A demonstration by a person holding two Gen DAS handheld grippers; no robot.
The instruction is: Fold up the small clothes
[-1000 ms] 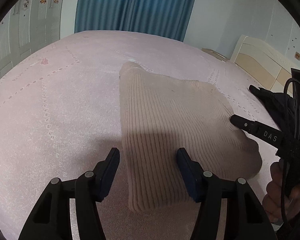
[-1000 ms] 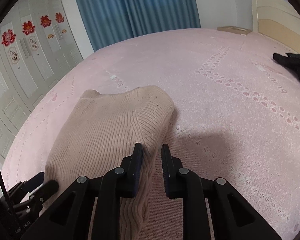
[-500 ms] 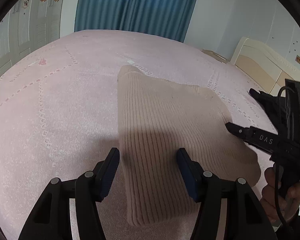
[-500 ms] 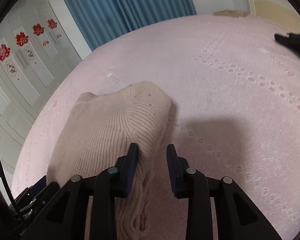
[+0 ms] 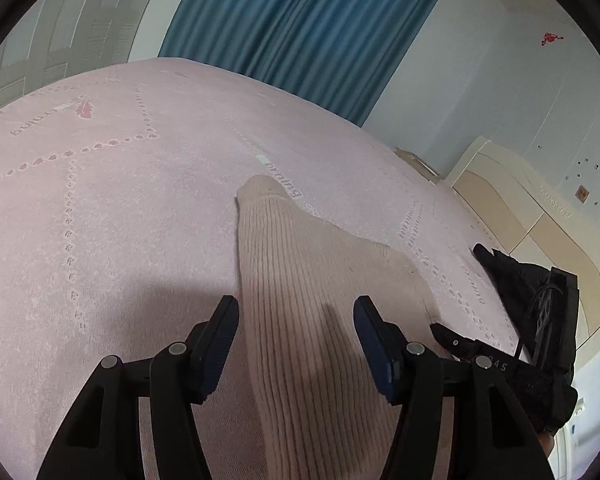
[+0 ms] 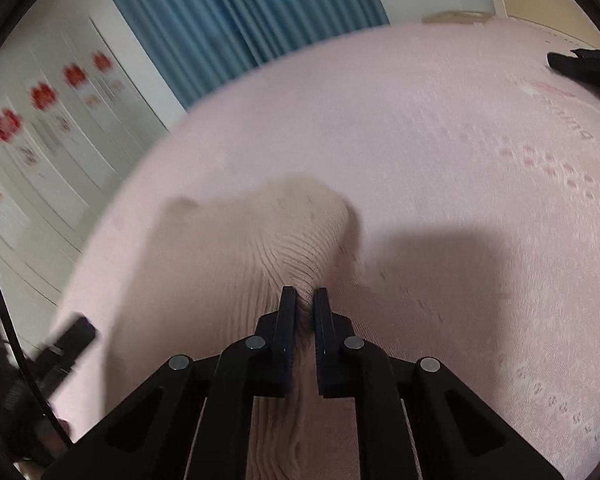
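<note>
A beige ribbed knit garment [image 5: 300,280] lies folded on the pink bedspread [image 5: 100,220]. My left gripper [image 5: 294,316] is open, its fingers standing either side of the garment's near part, low over it. My right gripper [image 6: 304,298] is shut on the garment's right edge [image 6: 260,240], and knit is bunched between the fingers. The right gripper's body shows in the left wrist view [image 5: 500,364] at the garment's right side. The left gripper shows blurred at the left of the right wrist view [image 6: 66,344].
A black garment [image 5: 512,268] lies on the bed to the right, near the cream headboard [image 5: 532,216]; it also shows in the right wrist view [image 6: 584,66]. Blue curtains [image 5: 292,28] hang behind the bed. White wardrobe doors [image 6: 40,140] with red decals stand to the left.
My right gripper opened slightly, then closed on the garment's right edge. My left gripper moved lower and closer over the garment and stayed open. The right view is now motion-blurred.
</note>
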